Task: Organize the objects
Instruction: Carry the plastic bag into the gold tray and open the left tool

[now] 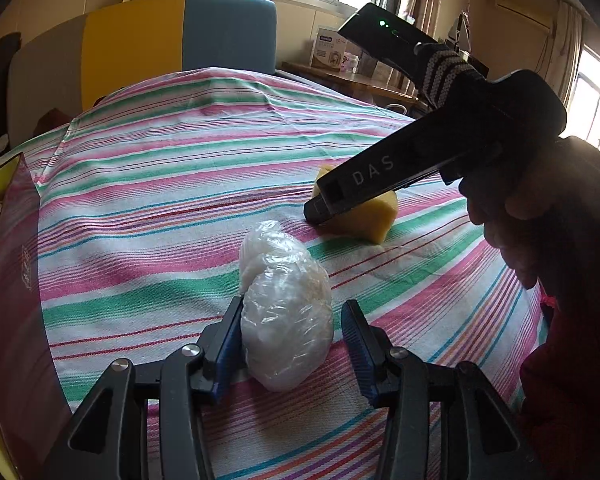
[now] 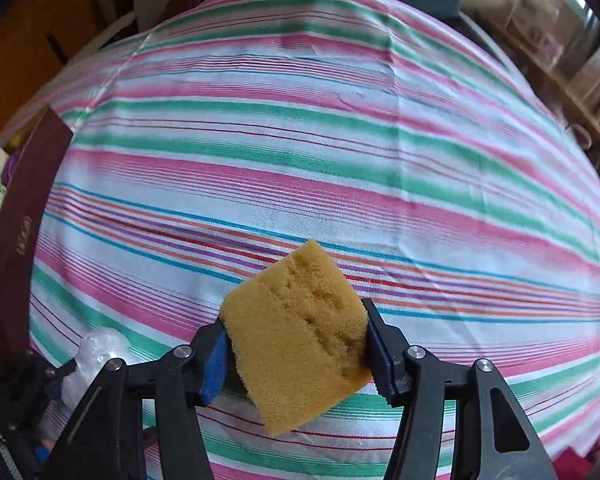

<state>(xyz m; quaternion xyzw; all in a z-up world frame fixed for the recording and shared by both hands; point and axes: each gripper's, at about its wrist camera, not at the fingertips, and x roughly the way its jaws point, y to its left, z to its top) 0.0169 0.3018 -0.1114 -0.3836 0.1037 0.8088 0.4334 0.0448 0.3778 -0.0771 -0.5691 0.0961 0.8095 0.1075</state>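
Two sets of tongs work over a table [image 1: 180,184] covered in a striped cloth. The left tongs [image 1: 288,344] sit low in the left view, jaws partly open around a white bag [image 1: 286,320] wrapped in clear plastic. The left pad touches the bag's side; the right pad stands just clear of it, so the bag is bracketed and not yet squeezed. The bag lies on the cloth at lower centre, probably lined up lengthwise between the jaws so a closing grip catches its widest part.

The right tongs [image 2: 296,344] are closed on a yellow sponge [image 2: 296,336], both pads pressing its sides. The sponge is tilted, one corner pointing up the frame, likely because it was pinched across a diagonal. In the left view the sponge [image 1: 364,216] sits right of centre, at or just above the cloth; contact is hard to judge. A dark red box [image 1: 12,280] runs along the left edge, perhaps where things belong.
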